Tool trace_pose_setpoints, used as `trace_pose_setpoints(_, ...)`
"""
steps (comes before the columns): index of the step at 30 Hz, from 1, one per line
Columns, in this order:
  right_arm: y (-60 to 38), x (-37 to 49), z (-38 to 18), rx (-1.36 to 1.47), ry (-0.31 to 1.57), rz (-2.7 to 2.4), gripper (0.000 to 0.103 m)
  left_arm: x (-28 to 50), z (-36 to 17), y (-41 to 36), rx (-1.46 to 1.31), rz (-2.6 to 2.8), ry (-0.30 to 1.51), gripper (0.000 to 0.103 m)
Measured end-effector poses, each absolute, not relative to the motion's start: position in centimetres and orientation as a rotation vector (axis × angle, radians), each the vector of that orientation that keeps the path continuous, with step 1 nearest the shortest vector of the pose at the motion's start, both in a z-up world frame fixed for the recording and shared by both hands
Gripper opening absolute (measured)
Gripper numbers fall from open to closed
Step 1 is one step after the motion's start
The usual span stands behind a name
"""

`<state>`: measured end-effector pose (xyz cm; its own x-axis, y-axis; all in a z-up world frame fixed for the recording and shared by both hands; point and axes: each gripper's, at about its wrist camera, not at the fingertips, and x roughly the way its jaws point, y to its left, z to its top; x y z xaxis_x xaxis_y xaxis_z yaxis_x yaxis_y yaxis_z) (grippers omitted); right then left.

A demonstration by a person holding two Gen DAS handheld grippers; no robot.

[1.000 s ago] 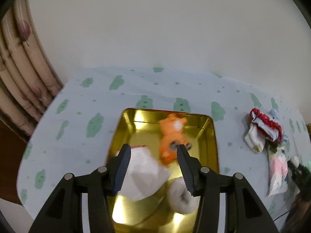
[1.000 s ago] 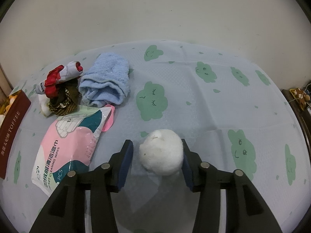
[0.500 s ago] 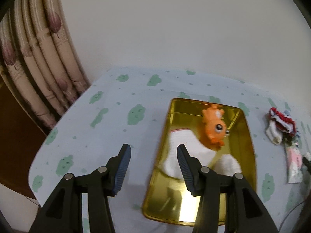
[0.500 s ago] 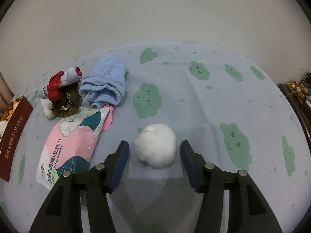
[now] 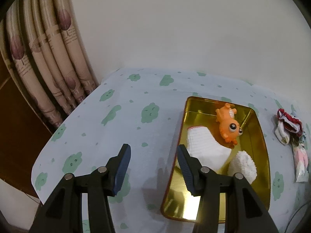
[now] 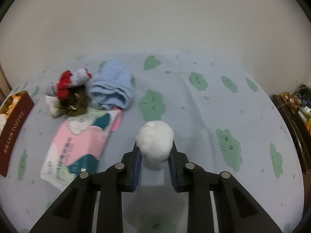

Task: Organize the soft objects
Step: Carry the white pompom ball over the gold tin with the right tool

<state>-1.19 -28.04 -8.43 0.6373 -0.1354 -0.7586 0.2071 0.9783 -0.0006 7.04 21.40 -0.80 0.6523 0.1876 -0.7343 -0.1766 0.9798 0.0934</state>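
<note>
My right gripper (image 6: 154, 151) is shut on a white fluffy ball (image 6: 155, 142) and holds it above the cloth. My left gripper (image 5: 153, 151) is open and empty, above the cloth just left of a gold tin tray (image 5: 260, 155). The tray holds an orange plush toy (image 5: 227, 126), a white folded cloth (image 5: 204, 145) and a white fluffy piece (image 5: 243, 165). A blue towel (image 6: 112, 89), a red and white sock bundle (image 6: 68, 81) and a wipes pack (image 6: 77, 145) lie left of the right gripper.
The table has a pale blue cloth with green cloud prints (image 6: 213, 106). A curtain (image 5: 44, 58) hangs at the table's left corner. A dark red box side (image 6: 13, 136) shows at the left edge. A dark shelf with clutter (image 6: 295, 104) stands beyond the right edge.
My right gripper has closed on the white ball and lifted it. My left gripper has drawn back and to the left, away from the tray, still open.
</note>
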Motion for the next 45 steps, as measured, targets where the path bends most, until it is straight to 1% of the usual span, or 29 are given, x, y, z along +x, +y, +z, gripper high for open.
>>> trace_pose_setpoints(7,-22.8,-0.5,-4.8,0.066,0.822,-0.068,0.023,6.6,-1.3,23.3,-0.046,0.234,0.831,0.051)
trace_pose_setpoints(16,-10.6,0.7,-2.5,-0.007,0.809,0.229,0.023,6.0,-2.3,27.3,-0.171,0.337,0.844,0.051)
trace_pose_setpoints(20,-5.0,0.8,-2.4,-0.056,0.814,0.368,0.023,5.8,-2.4,28.4,-0.230,0.360,0.837,0.051)
trace_pose_setpoints(27,4.1,0.8,-2.9,-0.135,0.827,0.566,0.023,5.9,-2.5,29.3,-0.245,0.399,0.839,0.051)
trace_pose_setpoints(35,8.6,1.9,-5.7,-0.158,0.892,0.641,0.023,5.7,-2.7,30.4,-0.301,0.419,0.835,0.051)
trace_pose_setpoints(38,9.3,2.6,-6.6,-0.166,0.914,0.631,0.026,5.8,-2.9,30.4,-0.305,0.411,0.846,0.051)
trace_pose_setpoints(39,9.4,2.7,-6.7,-0.164,0.918,0.631,0.028,5.8,-2.9,30.4,-0.305,0.410,0.847,0.051)
trace_pose_setpoints(42,9.6,2.9,-7.1,-0.167,0.925,0.622,0.029,5.8,-3.0,30.4,-0.306,0.407,0.850,0.051)
trace_pose_setpoints(44,9.7,3.1,-7.2,-0.161,0.929,0.617,0.033,5.9,-3.1,30.4,-0.312,0.403,0.859,0.051)
trace_pose_setpoints(45,9.7,3.1,-7.2,-0.160,0.929,0.616,0.037,5.9,-3.1,30.5,-0.314,0.402,0.862,0.051)
